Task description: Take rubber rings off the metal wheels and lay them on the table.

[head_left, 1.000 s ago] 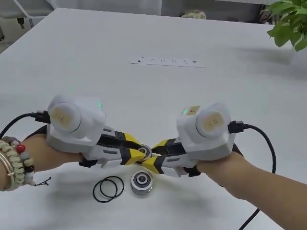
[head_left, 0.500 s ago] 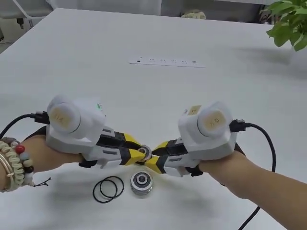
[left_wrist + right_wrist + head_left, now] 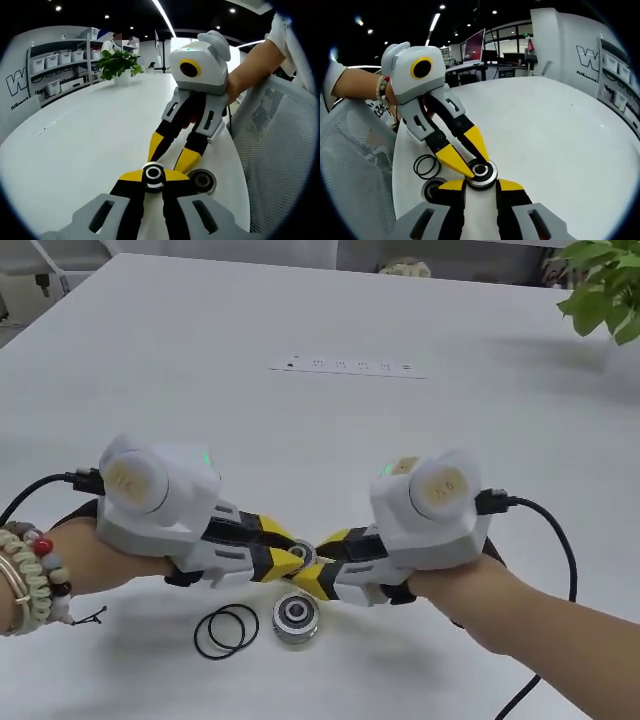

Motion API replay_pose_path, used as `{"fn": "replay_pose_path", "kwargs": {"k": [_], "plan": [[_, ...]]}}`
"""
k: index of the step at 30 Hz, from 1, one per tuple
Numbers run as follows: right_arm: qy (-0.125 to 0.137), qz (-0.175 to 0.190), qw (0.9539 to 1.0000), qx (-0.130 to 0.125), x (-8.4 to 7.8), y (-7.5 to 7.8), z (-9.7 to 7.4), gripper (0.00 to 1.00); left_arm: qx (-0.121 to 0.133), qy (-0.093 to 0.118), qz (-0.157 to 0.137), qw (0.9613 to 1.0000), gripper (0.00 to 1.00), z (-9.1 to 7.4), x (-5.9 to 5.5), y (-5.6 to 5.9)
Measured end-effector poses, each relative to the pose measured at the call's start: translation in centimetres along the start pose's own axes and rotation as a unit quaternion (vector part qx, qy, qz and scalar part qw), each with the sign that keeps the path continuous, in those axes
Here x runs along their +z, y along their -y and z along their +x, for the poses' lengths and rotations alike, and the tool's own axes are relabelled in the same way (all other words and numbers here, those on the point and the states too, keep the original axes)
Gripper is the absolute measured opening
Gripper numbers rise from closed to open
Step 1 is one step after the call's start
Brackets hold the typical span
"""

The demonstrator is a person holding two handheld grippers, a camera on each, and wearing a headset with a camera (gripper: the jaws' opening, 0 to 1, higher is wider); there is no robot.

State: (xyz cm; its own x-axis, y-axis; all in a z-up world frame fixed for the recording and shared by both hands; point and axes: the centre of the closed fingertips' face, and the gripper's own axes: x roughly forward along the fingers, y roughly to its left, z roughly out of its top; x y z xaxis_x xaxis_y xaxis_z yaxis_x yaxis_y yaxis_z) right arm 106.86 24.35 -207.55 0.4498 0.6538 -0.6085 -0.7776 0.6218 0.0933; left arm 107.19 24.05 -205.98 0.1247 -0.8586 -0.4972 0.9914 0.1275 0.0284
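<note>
A small metal wheel [image 3: 301,558] with a dark rubber rim hangs just above the table, held between the two grippers tip to tip. My left gripper [image 3: 153,176] is shut on the wheel [image 3: 153,174] from the left. My right gripper [image 3: 481,184] meets it from the other side, and its jaws sit tight against the rim of the wheel [image 3: 481,172]. A second metal wheel [image 3: 296,618] lies flat on the table right below them. Beside it lie two loose black rubber rings [image 3: 226,631], overlapping.
A white power strip [image 3: 348,367] lies flat at the middle of the white table [image 3: 300,440]. A potted plant [image 3: 605,290] stands at the far right corner. A black cable [image 3: 548,540] trails from the right gripper. A mesh chair [image 3: 280,150] is behind the near table edge.
The right gripper's body has rolled and shifted slightly. The wheel stays held between both grippers, and the things on the table have not moved.
</note>
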Motion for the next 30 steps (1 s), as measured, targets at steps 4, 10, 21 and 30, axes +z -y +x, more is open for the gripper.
{"fn": "replay_pose_path", "kwargs": {"k": [4, 10, 21, 30], "plan": [[-0.003, 0.002, 1.0, 0.008, -0.2, -0.1, -0.2, 0.16, 0.0, 0.0, 0.0, 1.0, 0.07, 0.0, 0.0, 0.0], [-0.014, -0.003, 0.9999, 0.003, -0.4, 0.6, -0.6, 0.0, 0.001, 0.0, -0.002, 1.0, 0.07, -0.1, -0.1, -0.2], [0.0, -0.026, 0.9996, 0.01, -0.4, -0.6, 0.1, 0.24, -0.009, 0.004, 0.001, 1.0, 0.07, -0.1, 0.0, 0.1], [0.013, -0.014, 0.9996, 0.021, -0.2, -0.8, 0.4, 0.24, -0.011, 0.006, 0.003, 0.9999, 0.08, -0.1, 0.0, 0.1]]}}
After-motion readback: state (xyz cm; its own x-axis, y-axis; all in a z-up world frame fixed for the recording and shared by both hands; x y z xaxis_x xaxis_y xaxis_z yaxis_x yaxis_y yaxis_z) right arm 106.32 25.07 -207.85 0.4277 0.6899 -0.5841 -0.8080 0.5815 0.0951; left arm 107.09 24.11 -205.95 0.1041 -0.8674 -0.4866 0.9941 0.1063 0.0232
